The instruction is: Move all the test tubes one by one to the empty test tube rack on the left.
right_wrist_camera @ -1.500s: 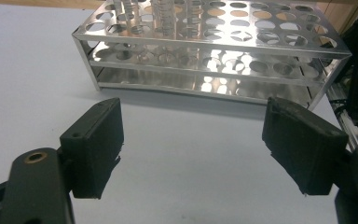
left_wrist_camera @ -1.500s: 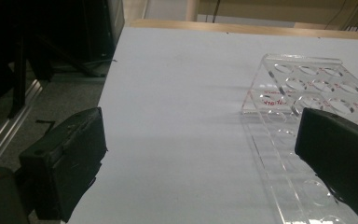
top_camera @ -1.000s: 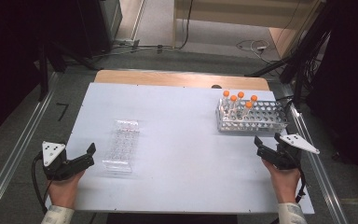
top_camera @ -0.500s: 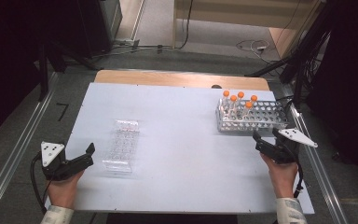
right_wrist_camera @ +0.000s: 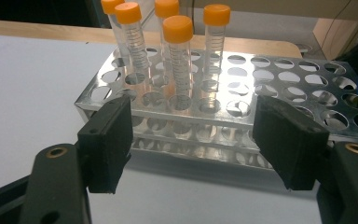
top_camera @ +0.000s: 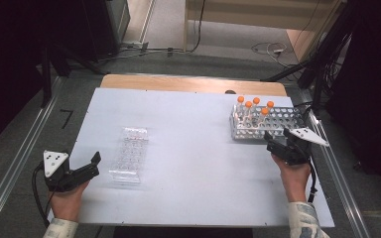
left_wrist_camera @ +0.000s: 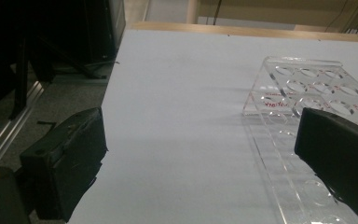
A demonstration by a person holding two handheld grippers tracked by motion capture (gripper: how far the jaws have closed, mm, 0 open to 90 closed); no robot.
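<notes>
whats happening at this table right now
A person holds tongs in each hand at a white table. The right tongs are open, jaws just closing a little, right in front of a metal rack of five orange-capped tubes, gripping nothing. The left tongs sit open beside a clear plastic rack with no tubes in it.

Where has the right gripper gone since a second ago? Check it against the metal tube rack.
Yes. The right gripper has moved up the high view toward the metal tube rack, its jaws open and just been closing, nothing between them.
</notes>
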